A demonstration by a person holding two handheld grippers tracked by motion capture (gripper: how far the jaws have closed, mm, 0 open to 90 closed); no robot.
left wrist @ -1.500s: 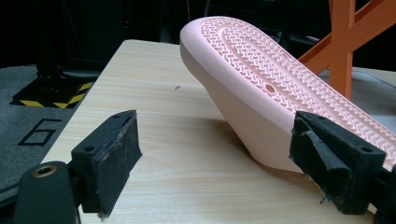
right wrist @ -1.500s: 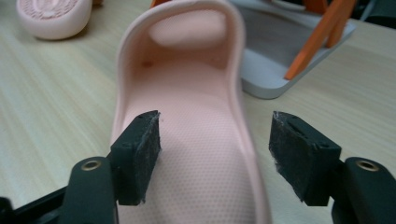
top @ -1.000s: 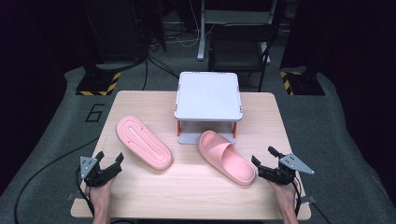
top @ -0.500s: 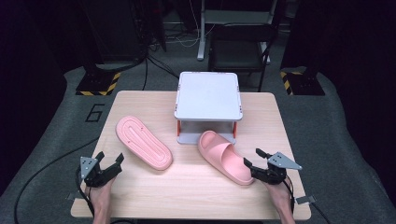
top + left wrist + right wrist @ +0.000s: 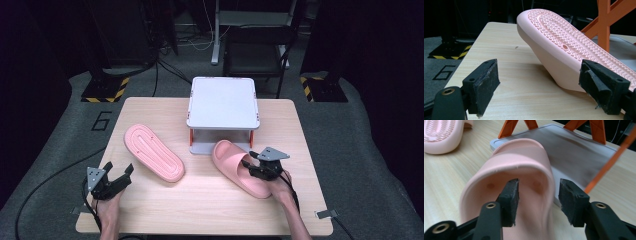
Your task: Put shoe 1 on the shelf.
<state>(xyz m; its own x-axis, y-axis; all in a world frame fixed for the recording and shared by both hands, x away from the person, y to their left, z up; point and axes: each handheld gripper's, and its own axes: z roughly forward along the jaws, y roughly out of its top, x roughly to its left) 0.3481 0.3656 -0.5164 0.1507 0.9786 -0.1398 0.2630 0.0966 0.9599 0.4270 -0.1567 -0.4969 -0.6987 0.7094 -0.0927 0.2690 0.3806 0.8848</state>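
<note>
Pink foam makes up both slippers on the pale wooden surface (image 5: 210, 210). The left slipper (image 5: 153, 159) lies sole up, its ribbed tread showing, on the left half of the surface, running from the far left toward the near middle. The right slipper (image 5: 241, 168) lies strap up on the right half, its toe end just in front of a small rack (image 5: 223, 102) with a grey top and orange legs that stands at the far middle of the surface.

The left tool (image 5: 116, 179) rests at the near left edge, held by the person's left hand (image 5: 107, 210). Its jaws stand wide apart and hold nothing. In the left gripper view, the overturned slipper (image 5: 574, 50) lies ahead between the two black pads (image 5: 484, 82), near the right-hand one, though I cannot tell whether it touches it.

The right tool (image 5: 256, 162) sits over the heel end of the right slipper, with the right hand (image 5: 282, 192) behind it. In the right gripper view, its jaws are partly open: one pad (image 5: 510, 197) reaches inside the slipper (image 5: 524, 162) under the strap, the other (image 5: 571, 200) is outside, so the slipper's side wall stands between them. The gap is not closed on the wall.

The rack's grey lower tray (image 5: 574, 152) lies just beyond the slipper.
</note>
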